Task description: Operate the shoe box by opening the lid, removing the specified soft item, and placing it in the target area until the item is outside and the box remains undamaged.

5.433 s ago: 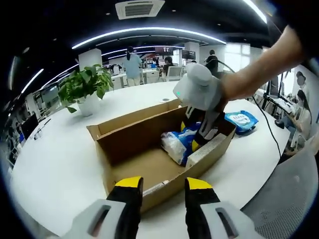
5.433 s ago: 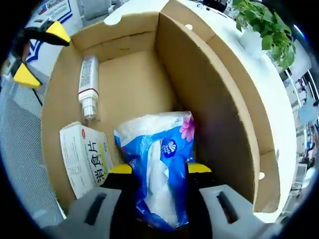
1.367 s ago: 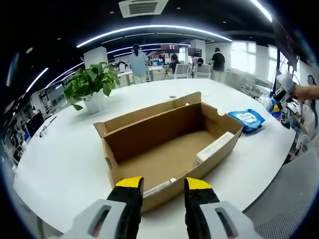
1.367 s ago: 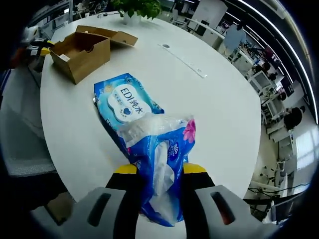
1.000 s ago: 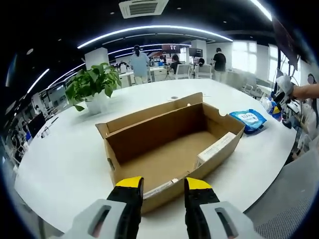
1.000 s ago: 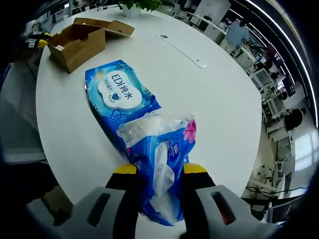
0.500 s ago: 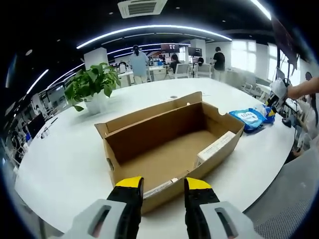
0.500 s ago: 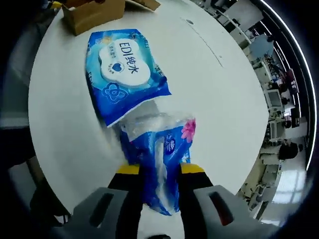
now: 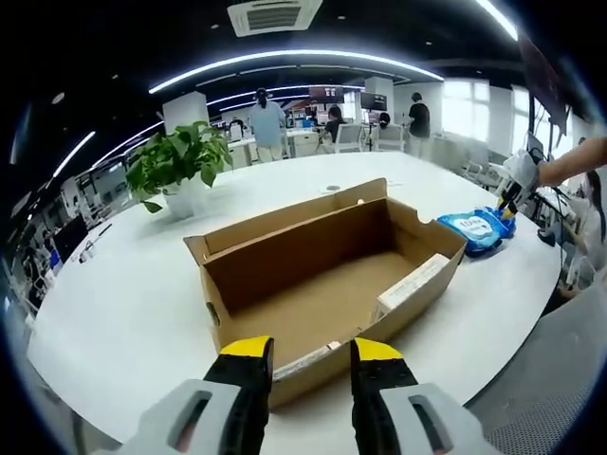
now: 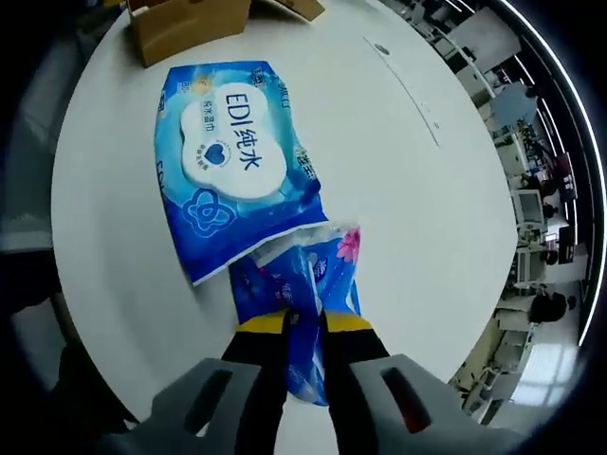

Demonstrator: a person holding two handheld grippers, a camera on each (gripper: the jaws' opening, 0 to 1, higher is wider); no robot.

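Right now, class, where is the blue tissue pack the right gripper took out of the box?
In the right gripper view, the tissue pack sits pinched in the right gripper, over the white table, beside the wet-wipes pack.

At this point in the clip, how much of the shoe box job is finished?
Done: the box sits open on the table, and the tissue pack is out of it. In hand: the right claw is shut on the tissue pack, low over the table beside the wet wipes pack. Left: releasing it. The left claw hovers open near the box.
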